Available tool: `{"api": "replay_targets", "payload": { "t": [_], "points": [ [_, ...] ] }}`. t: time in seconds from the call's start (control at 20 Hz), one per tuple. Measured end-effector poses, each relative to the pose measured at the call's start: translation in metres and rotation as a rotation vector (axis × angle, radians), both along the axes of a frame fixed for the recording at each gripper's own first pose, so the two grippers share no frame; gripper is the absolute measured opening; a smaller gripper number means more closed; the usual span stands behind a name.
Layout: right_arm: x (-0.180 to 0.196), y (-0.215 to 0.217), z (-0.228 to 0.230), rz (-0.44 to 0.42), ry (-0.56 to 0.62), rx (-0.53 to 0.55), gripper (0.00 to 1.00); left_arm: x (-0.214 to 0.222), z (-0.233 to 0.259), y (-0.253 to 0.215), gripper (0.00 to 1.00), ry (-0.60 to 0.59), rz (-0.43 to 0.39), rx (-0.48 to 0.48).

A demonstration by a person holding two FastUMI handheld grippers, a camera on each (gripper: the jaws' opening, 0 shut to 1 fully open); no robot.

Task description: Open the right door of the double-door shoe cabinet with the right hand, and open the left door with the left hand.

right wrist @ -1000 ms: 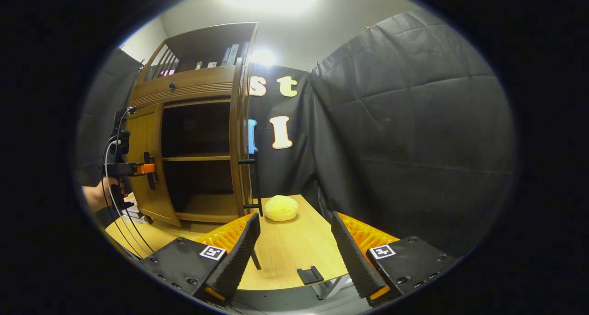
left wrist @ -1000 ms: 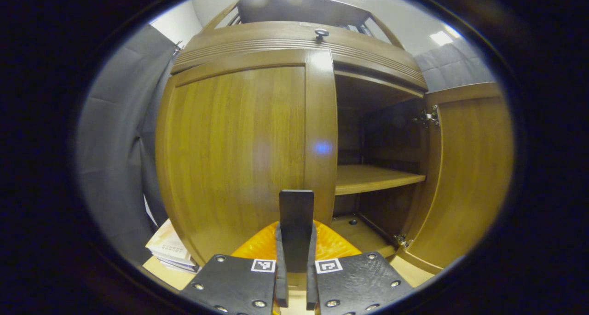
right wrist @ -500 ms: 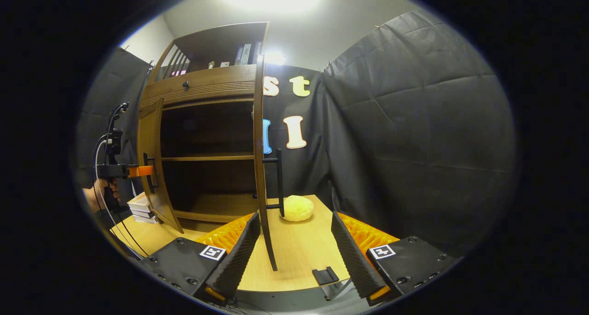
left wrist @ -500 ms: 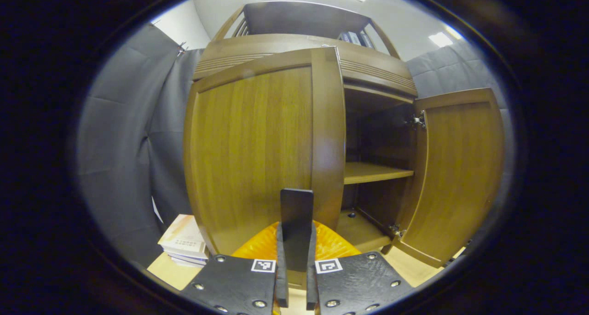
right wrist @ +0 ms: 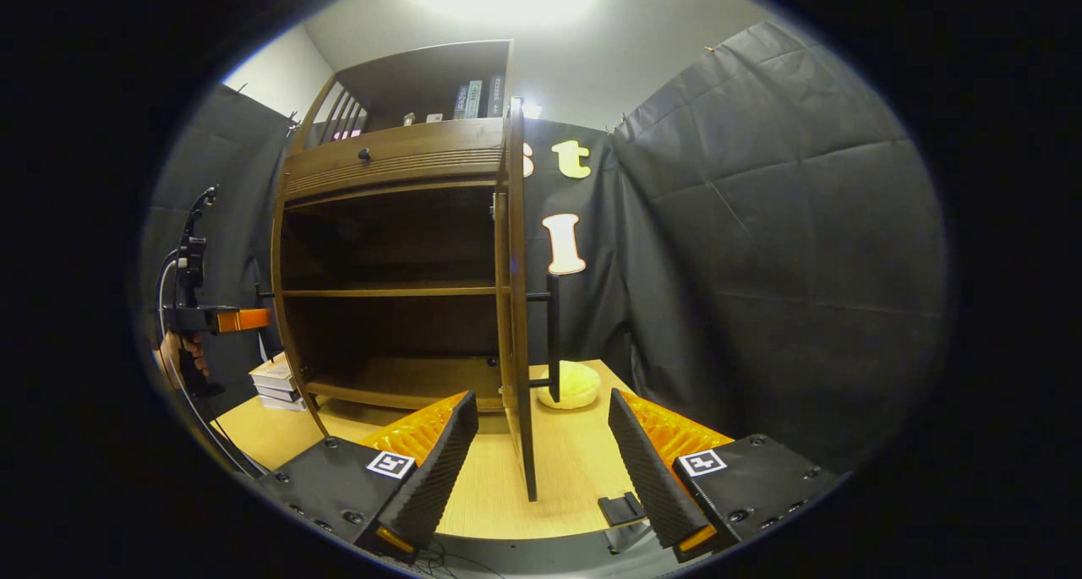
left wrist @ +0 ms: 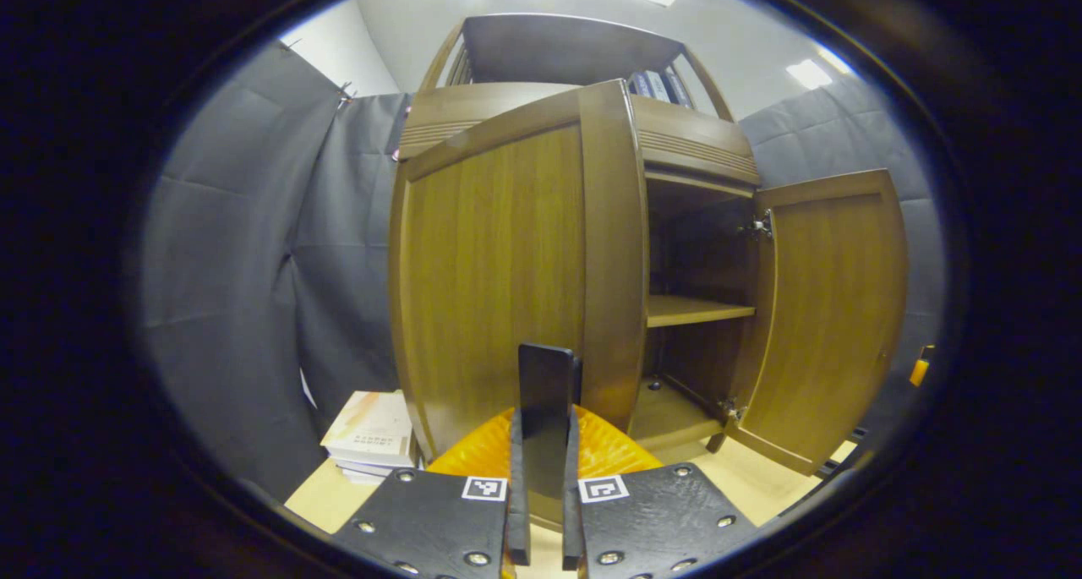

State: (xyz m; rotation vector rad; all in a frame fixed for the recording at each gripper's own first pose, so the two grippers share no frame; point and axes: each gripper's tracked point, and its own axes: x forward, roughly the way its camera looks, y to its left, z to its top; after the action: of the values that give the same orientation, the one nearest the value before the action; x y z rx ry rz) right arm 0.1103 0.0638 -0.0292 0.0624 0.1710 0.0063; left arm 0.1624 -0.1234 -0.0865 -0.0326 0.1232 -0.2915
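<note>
Now both doors of the shoe cabinet [right wrist: 389, 224] are seen swung wide on the table [right wrist: 558, 477]. From the left gripper view, the left door [left wrist: 507, 266] is shown near at hand and edge-forward, its handle [left wrist: 548, 393] pinched between the pressed-together fingers of the left gripper [left wrist: 541, 511]. Beyond it, the right door [left wrist: 824, 308] is seen standing open on its hinges, with a bare shelf [left wrist: 693, 310] and a dark interior between the two. A stack of books [left wrist: 372, 431] is seen lying on the table just beside the cabinet's left side.

From the right gripper view, the right door [right wrist: 516, 308] is seen edge-on, its dark bar handle [right wrist: 552, 330] facing away from the cabinet. The right gripper [right wrist: 541, 452] is held spread and empty, apart from that door, whose lower edge is framed between the fingers. A yellow round object [right wrist: 571, 385] is seen resting on the table behind the door. Far to the left, the left gripper [right wrist: 211, 317] is seen held by a hand [right wrist: 177, 355] at the left door. Books are seen standing on the cabinet's top shelf [right wrist: 478, 97].
</note>
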Motion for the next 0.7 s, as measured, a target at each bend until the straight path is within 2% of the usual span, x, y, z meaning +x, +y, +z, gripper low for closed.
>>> {"api": "replay_targets", "payload": {
  "t": [0.15,0.2,0.35,0.6,0.65,0.7],
  "points": [
    [0.004,0.013,0.002,0.028,-0.007,-0.001,0.98,-0.01,0.0,0.017,0.16,-0.009,0.015,0.019],
    [0.006,0.018,0.003,0.037,-0.011,-0.003,0.93,-0.013,0.001,0.022,0.16,-0.009,0.019,0.02],
    [0.008,0.03,0.001,0.066,-0.012,-0.005,0.98,-0.019,0.002,0.035,0.14,-0.005,0.039,0.01],
    [0.012,0.044,0.006,0.101,-0.026,-0.019,0.98,-0.025,0.001,0.051,0.17,-0.006,0.081,0.026],
    [0.013,0.045,0.004,0.105,-0.026,-0.022,0.93,-0.026,0.0,0.053,0.17,-0.005,0.083,0.029],
    [0.015,0.047,0.003,0.109,-0.023,-0.025,0.98,-0.027,0.0,0.056,0.17,-0.005,0.084,0.032]
  ]
}}
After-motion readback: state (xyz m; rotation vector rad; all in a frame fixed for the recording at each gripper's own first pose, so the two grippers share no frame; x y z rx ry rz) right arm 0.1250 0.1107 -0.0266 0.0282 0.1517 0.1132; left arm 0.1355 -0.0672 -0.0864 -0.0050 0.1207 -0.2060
